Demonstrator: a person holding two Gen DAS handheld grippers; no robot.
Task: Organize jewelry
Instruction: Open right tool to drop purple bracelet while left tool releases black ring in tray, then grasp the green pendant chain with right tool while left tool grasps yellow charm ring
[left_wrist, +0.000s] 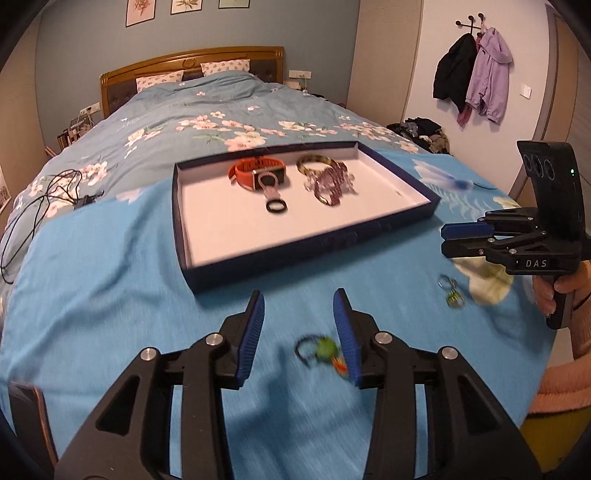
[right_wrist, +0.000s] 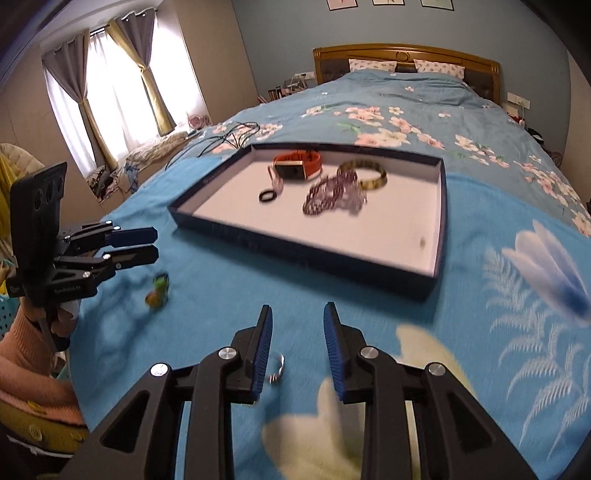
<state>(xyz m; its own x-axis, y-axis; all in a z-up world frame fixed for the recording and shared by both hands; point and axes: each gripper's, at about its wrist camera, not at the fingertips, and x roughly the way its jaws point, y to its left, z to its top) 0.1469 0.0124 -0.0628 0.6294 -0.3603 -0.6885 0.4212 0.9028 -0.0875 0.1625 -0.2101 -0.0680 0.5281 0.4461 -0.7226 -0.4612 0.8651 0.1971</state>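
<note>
While both grippers hover with jaws apart and empty over the blue cloth, the left gripper (left_wrist: 299, 332) frames a green charm (left_wrist: 325, 350), the right gripper (right_wrist: 297, 349) a ring (right_wrist: 277, 369), near the tray (left_wrist: 258, 254) holding a watch (left_wrist: 256, 171) and bracelets (left_wrist: 328, 179).

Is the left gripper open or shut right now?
Open: the left gripper shows a wide gap between its blue pads, with the green charm lying loose between them.

Blue wall (left_wrist: 74, 55); wooden headboard (left_wrist: 192, 59); curtained window (right_wrist: 110, 85).
</note>
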